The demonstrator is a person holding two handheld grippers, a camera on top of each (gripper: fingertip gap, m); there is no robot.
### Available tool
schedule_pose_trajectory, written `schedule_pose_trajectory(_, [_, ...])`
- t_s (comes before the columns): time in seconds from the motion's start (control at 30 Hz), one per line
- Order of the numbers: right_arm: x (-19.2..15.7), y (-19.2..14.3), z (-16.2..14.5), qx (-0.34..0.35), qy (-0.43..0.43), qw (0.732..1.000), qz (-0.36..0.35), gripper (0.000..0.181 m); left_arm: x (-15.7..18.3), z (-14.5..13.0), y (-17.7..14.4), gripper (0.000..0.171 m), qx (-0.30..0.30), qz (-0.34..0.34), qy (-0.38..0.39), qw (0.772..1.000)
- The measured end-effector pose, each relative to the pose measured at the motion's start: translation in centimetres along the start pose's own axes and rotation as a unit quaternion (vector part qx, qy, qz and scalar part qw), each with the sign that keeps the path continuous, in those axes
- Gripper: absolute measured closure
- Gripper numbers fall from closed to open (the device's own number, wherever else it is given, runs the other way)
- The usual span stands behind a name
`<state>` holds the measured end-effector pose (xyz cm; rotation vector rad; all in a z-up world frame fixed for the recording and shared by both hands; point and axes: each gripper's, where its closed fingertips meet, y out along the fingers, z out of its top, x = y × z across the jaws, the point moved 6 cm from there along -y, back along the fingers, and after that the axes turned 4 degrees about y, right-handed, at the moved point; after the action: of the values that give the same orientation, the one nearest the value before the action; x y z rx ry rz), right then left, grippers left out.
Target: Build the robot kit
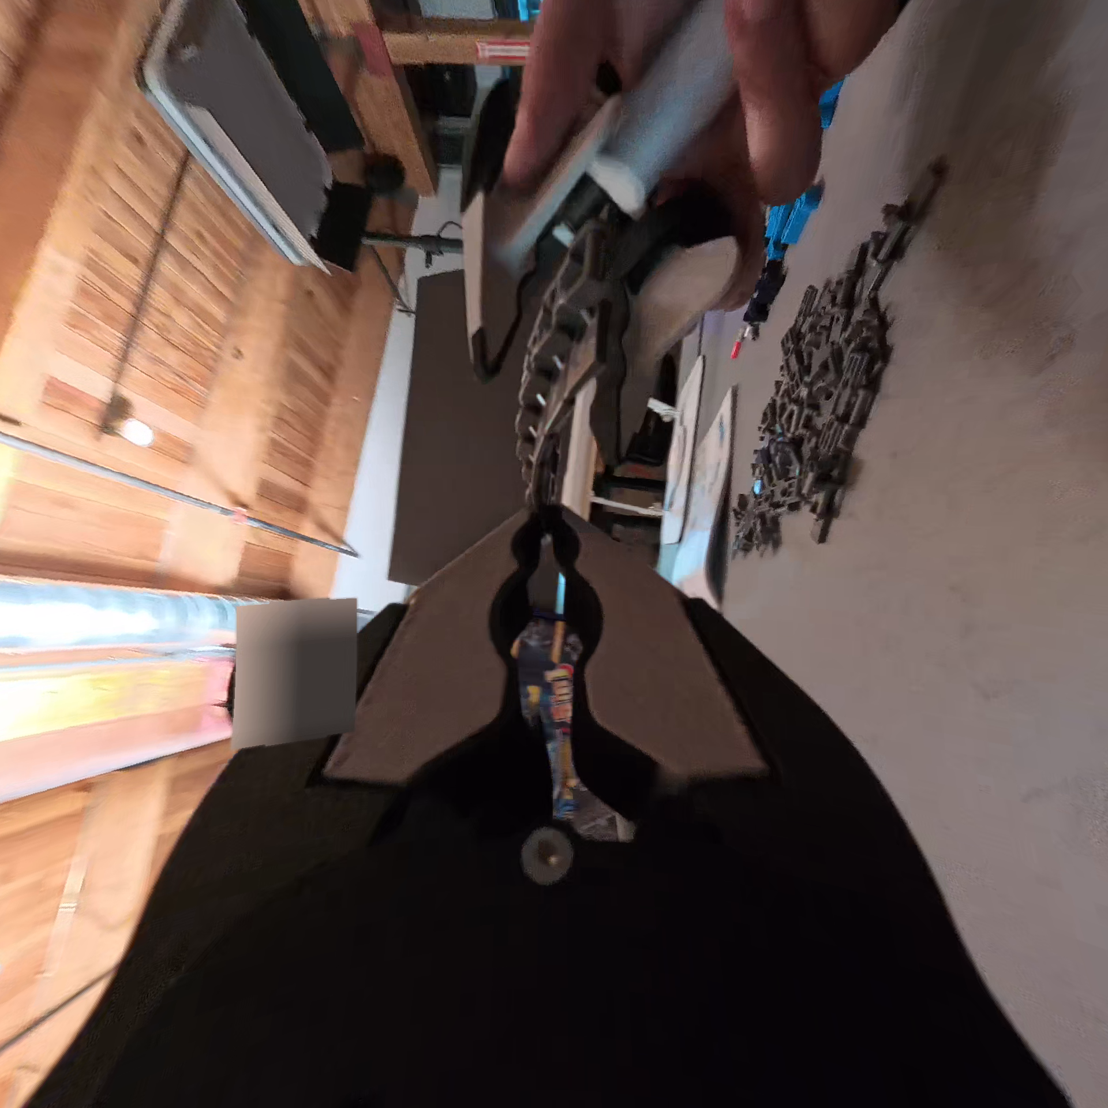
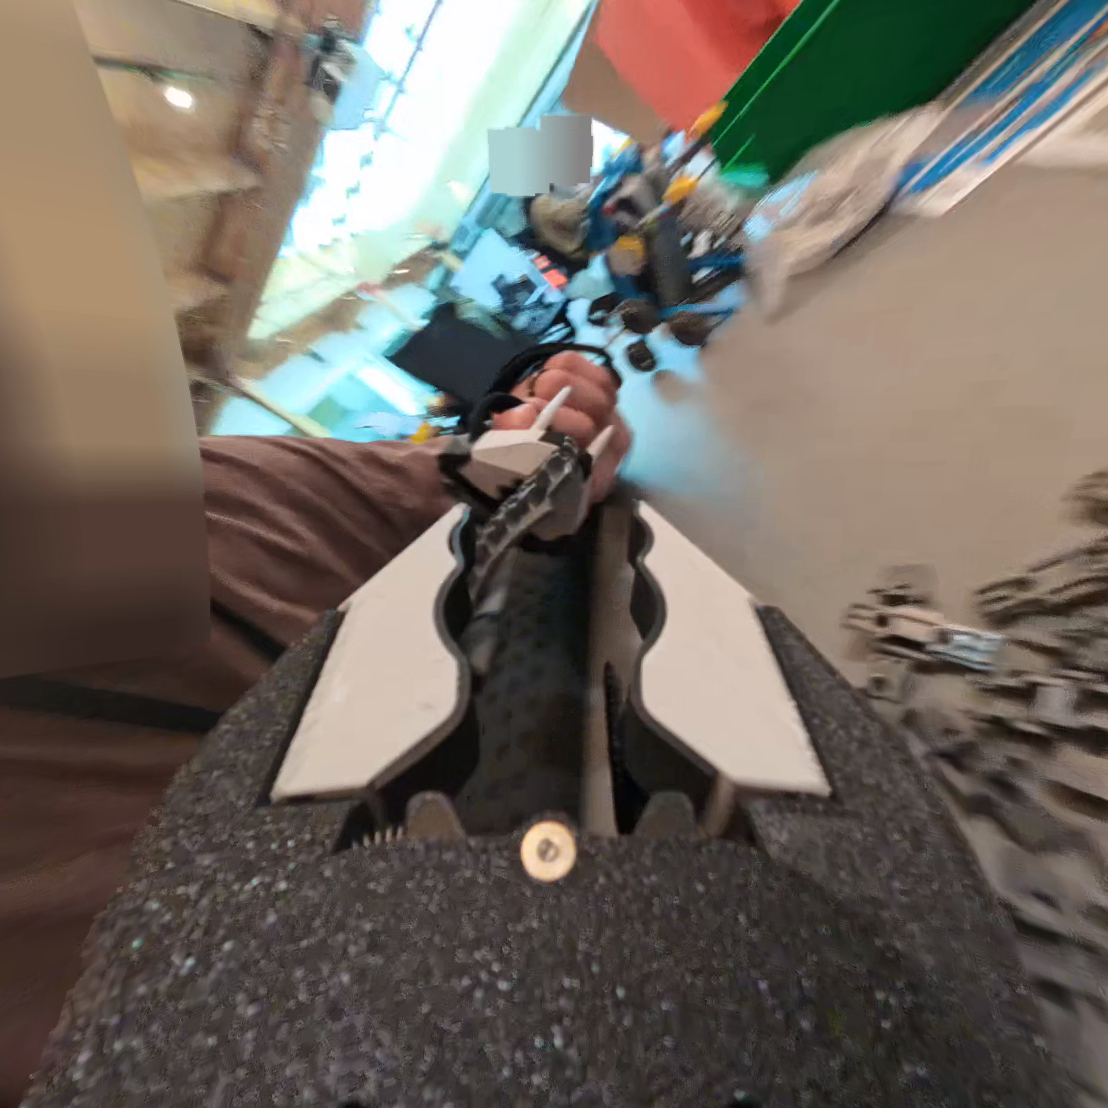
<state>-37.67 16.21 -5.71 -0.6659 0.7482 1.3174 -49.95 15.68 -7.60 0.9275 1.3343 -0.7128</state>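
both views are rolled sideways and blurred. the left gripper (image 1: 547, 518) has its jaws pinched together on one end of a dark toothed chain (image 1: 554, 372). the right gripper (image 2: 551, 527), jaws apart, takes the chain's (image 2: 527, 509) other end between them. a pile of dark small parts (image 1: 821, 408) lies on the grey table (image 1: 929, 659), far right.

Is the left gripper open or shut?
Shut: the left gripper has its grey fingertips pinched on one end of the curved black toothed plastic strip.
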Motion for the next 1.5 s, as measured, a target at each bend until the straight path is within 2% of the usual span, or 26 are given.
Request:
schedule_pose_trajectory(0.1, [0.1, 0.9, -1.0, -0.036, 0.076, 0.994, 0.07, 0.144, 0.4, 0.6, -0.3, 0.171, 0.005, 0.012, 0.042, 0.999])
schedule_pose_trajectory(0.2, [0.0, 0.6, -0.7, -0.007, 0.116, 0.987, 0.107, 0.158, 0.5, 1.0, -0.5, 0.171, 0.01, 0.025, 0.071, 0.997])
schedule_pose_trajectory(0.33, [0.5, 0.4, -0.9, -0.005, 0.147, 0.983, 0.111, 0.169, 0.6, 1.2, -0.5, 0.171, 0.009, 0.038, 0.099, 0.994])
schedule_pose_trajectory(0.6, [0.7, 0.5, -1.3, -0.019, 0.142, 0.985, 0.099, 0.177, 0.9, 1.4, -0.5, 0.17, 0.014, 0.042, 0.111, 0.993])
schedule_pose_trajectory(0.8, [0.6, 0.2, -1.0, -0.011, 0.121, 0.989, 0.083, 0.179, 0.2, 0.9, -0.2, 0.165, 0.008, 0.038, 0.057, 0.998])
schedule_pose_trajectory(0.9, [0.7, -0.2, -0.7, 0.001, 0.119, 0.99, 0.079, 0.179, -0.4, 0.6, -0.2, 0.156, 0.007, 0.044, 0.018, 0.999])
schedule_pose_trajectory(1.0, [0.6, -0.8, -0.2, 0.021, 0.102, 0.991, 0.079, 0.178, -0.9, -0.9, 0.4, 0.149, -0.018, 0.024, -0.069, 0.997])
schedule_pose_trajectory(1.07, [0.4, -1.2, 0.3, 0.033, 0.076, 0.994, 0.066, 0.177, -1.2, -3.1, 1.2, 0.149, -0.051, -0.031, -0.206, 0.977])
schedule_pose_trajectory(1.1, [0.3, -1.3, 0.5, 0.035, 0.062, 0.996, 0.053, 0.18, -1.3, -4.1, 1.5, 0.149, -0.062, -0.061, -0.283, 0.955])
schedule_pose_trajectory(1.2, [0.5, -1.6, 0.5, 0.03, 0.04, 0.999, 0.021, 0.178, -0.7, -5.3, 2.2, 0.149, -0.03, -0.182, -0.486, 0.854])
schedule_pose_trajectory(1.23, [0.7, -1.6, 0.4, 0.025, 0.032, 0.999, 0.003, 0.178, -0.2, -5.3, 2.2, 0.149, -0.018, -0.214, -0.525, 0.824])
schedule_pose_trajectory(1.3, [1.0, -2.0, 0.3, 0.013, 0.004, 0.999, -0.036, 0.178, 0.7, -5.1, 2.2, 0.149, 0.005, -0.257, -0.569, 0.781])
schedule_pose_trajectory(1.37, [1.2, -2.4, 0.1, -0.01, -0.009, 0.998, -0.059, 0.178, 1.3, -4.3, 2.1, 0.149, 0.032, -0.298, -0.571, 0.764])
schedule_pose_trajectory(1.5, [3.4, -2.8, -2.5, -0.12, -0.005, 0.982, -0.143, 0.177, 1.6, -3.0, 1.9, 0.149, 0.049, -0.325, -0.537, 0.777])
